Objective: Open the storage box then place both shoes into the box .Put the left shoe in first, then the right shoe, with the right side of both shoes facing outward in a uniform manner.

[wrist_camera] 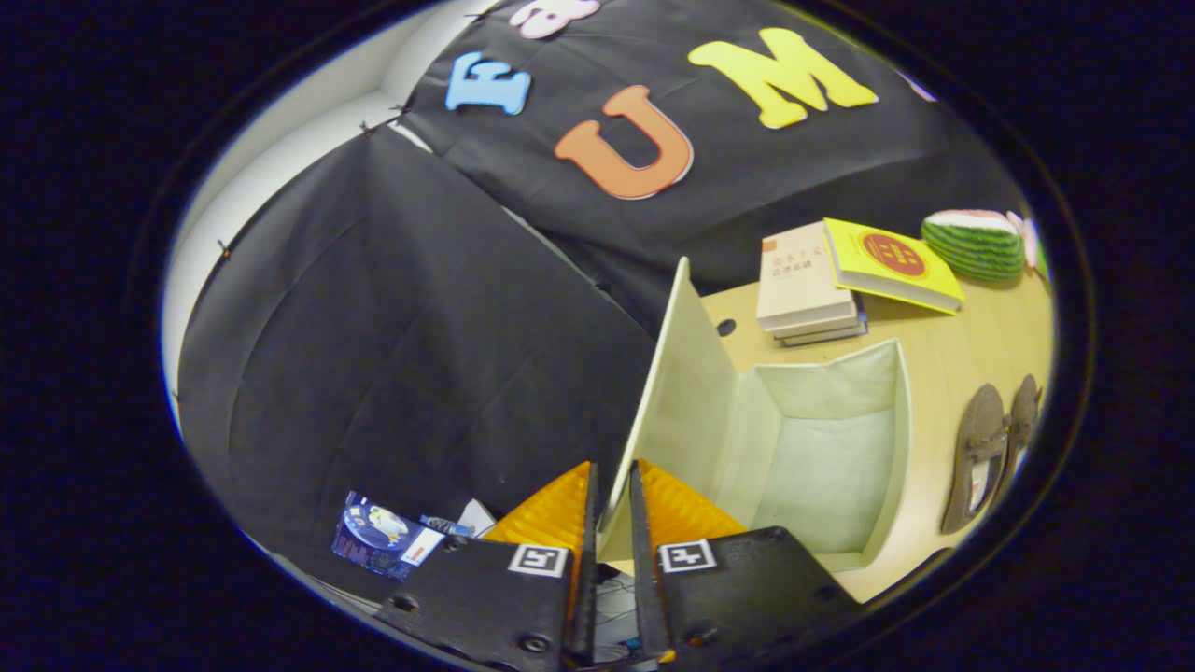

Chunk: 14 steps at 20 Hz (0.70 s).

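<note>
while the gripper (611, 485) clamps the raised lid (677, 373) edge between both fingers, the box (831, 467) stands open on the table (990, 336), its pale inside bare. the lid stands upright from the box's near side. two brown shoes (990, 448) lie side by side just beyond the box's far wall. a stack of books (840, 280) sits behind the box, a watermelon-patterned thing (976, 245) near them.
</note>
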{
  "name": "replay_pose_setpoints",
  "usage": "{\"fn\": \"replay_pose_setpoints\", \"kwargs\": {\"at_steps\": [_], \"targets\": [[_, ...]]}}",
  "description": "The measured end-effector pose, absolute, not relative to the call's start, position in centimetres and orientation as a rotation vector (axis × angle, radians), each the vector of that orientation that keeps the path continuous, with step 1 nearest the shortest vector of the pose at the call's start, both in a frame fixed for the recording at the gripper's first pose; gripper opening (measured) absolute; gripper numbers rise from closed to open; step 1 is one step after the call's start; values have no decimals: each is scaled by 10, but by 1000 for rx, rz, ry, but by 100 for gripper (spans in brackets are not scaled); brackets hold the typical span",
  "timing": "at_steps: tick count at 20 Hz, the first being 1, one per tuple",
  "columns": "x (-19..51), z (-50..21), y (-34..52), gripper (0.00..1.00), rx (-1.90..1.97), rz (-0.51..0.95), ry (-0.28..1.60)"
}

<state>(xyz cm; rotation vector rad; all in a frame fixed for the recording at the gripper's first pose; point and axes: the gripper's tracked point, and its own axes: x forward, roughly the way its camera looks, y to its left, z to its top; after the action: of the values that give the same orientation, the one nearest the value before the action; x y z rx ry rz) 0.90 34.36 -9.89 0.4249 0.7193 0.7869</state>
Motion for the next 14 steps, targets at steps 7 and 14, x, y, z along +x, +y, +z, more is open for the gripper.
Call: {"fn": "replay_pose_setpoints", "kwargs": {"at_steps": [7, 14], "targets": [[11, -84, 350, 95, 260, 737, 553], [19, -72, 282, 100, 171, 592, 450]]}}
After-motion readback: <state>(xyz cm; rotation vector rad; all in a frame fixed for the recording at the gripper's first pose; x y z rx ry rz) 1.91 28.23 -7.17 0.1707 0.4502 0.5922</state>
